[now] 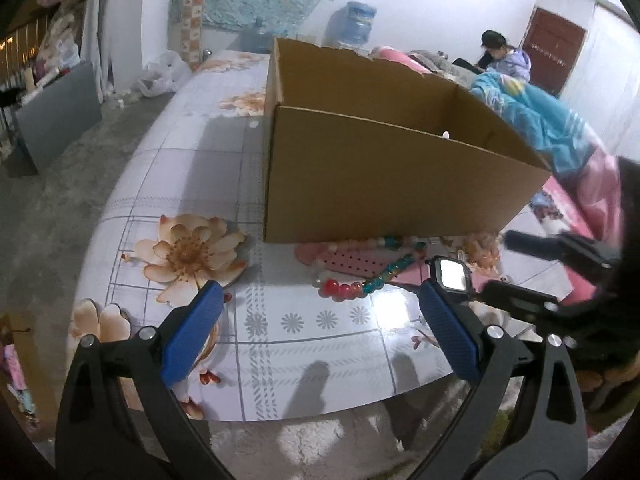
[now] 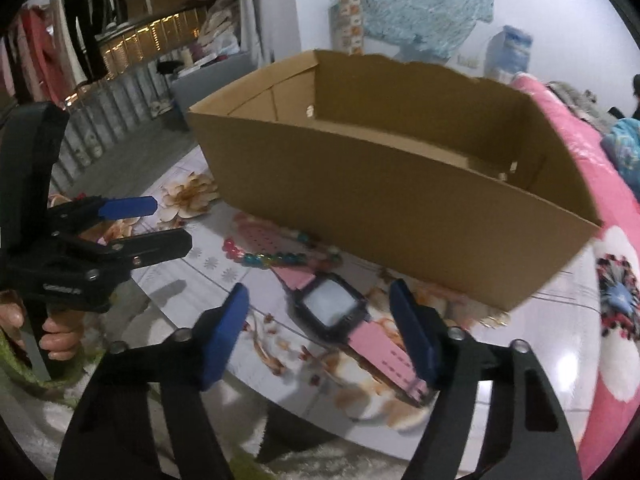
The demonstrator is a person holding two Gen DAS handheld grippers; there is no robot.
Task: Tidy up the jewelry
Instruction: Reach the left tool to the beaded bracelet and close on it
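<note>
A pink-strapped watch with a dark square case (image 2: 330, 306) lies on the flowered tablecloth, just in front of an open cardboard box (image 2: 400, 200). My right gripper (image 2: 318, 288) hovers over the watch, open, its blue pads apart on either side of the case and pressing nothing. The strap runs under the right-hand finger. A string of red, blue and green beads (image 2: 272, 258) lies to the left on a pink perforated strap (image 2: 260, 236). In the left wrist view the beads (image 1: 360, 284) and the watch (image 1: 452, 274) lie ahead of my left gripper (image 1: 320, 286), which is open and holds nothing.
The box (image 1: 400, 184) is open-topped, with tall walls. The table's edge (image 1: 320, 416) curves close below the grippers. A pink and blue blanket (image 1: 560, 132) is heaped to the right. A person (image 1: 504, 56) sits far behind. A hand (image 2: 60, 336) holds the left gripper (image 2: 168, 224).
</note>
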